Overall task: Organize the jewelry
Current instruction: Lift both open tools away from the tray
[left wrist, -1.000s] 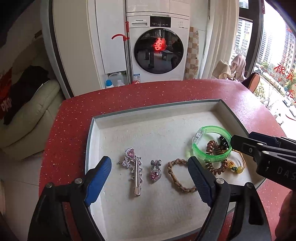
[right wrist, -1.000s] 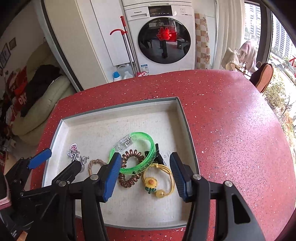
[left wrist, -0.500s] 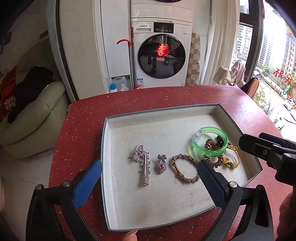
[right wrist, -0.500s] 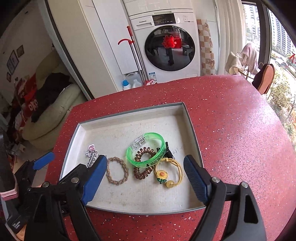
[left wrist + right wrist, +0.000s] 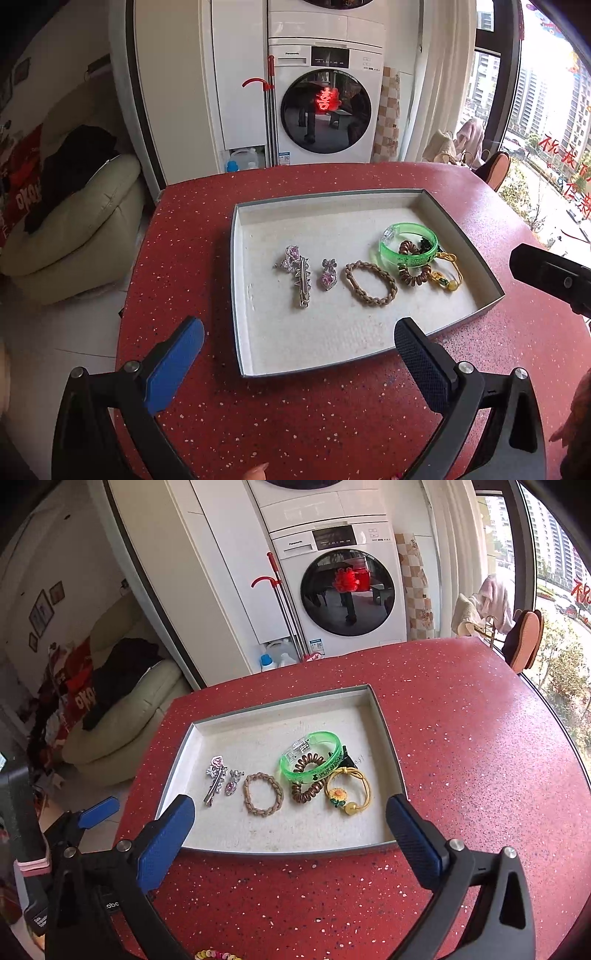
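In the tray [image 5: 173, 781], a silver hair clip [image 5: 216, 781] lies near its left wall, then braided band [image 5: 263, 794], green bangle [image 5: 311, 755] (overlapping a coil tie). Left gripper [image 5: 299, 363] gapes empty; right gripper [image 5: 290, 838], empty, jaws opening.

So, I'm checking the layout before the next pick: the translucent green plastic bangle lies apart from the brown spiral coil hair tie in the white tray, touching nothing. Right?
Not quite. The translucent green plastic bangle is not apart: it overlaps the brown spiral coil hair tie, lying across its upper part. Both are in the white tray, as the right wrist view shows.
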Demonstrator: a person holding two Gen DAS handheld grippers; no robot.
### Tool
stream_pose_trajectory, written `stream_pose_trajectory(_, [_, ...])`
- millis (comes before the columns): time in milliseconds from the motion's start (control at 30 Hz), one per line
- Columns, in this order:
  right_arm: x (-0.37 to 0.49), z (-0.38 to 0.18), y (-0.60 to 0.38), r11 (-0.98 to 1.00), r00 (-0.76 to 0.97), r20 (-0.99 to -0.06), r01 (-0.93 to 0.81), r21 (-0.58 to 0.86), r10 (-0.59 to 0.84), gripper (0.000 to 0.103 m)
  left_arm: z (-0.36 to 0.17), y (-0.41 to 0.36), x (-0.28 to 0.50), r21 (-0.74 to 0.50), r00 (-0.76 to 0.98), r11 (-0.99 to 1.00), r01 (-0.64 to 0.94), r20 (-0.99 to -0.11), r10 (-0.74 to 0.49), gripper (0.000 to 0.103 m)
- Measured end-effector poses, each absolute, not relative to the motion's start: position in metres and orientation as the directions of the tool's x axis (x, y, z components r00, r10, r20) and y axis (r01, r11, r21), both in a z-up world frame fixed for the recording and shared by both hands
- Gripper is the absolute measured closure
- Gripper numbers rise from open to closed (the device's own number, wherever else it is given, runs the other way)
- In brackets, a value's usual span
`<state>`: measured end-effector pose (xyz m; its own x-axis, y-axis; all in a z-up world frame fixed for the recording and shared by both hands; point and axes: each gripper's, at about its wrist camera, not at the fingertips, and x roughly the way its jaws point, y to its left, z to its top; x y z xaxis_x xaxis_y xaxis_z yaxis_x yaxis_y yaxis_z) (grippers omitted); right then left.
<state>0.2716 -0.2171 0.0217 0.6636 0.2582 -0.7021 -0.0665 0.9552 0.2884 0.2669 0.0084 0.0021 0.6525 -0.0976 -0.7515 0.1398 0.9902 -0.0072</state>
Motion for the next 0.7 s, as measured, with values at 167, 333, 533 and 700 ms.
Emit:
stream_pose_trajectory(167, [0.252, 0.024, -0.211, 0.961, 0.657, -0.712, -0.074, 0.265, 0.247, 0.0, -0.005, 0.015, 0.248, -0.012, 0.641, 0.992, 0.126, -0.762, -0.09, 0.0])
stream_pose_trajectory(333, [0.238, 0.02, -0.209, 0.958, 0.634, -0.729, -0.069, 0.277, 0.257, 0.0, -0.01, 0.021, 0.231, -0.029, 0.628, 0.991, 0.127, -0.771, -0.103, 0.0])
stream_pose_trajectory(533, [0.222, 0.004, -0.208, 0.955, 0.591, -0.761, -0.058, 0.292, 0.268, 0.0, -0.016, 0.026, 0.217, -0.033, 0.615, 0.991, 0.127, -0.782, -0.105, 0.0])
stream_pose_trajectory(700, [0.203, -0.012, -0.206, 0.954, 0.553, -0.786, -0.058, 0.295, 0.276, 0.0, -0.027, 0.029, 0.206, -0.027, 0.604, 0.992, 0.124, -0.791, -0.097, 0.0])
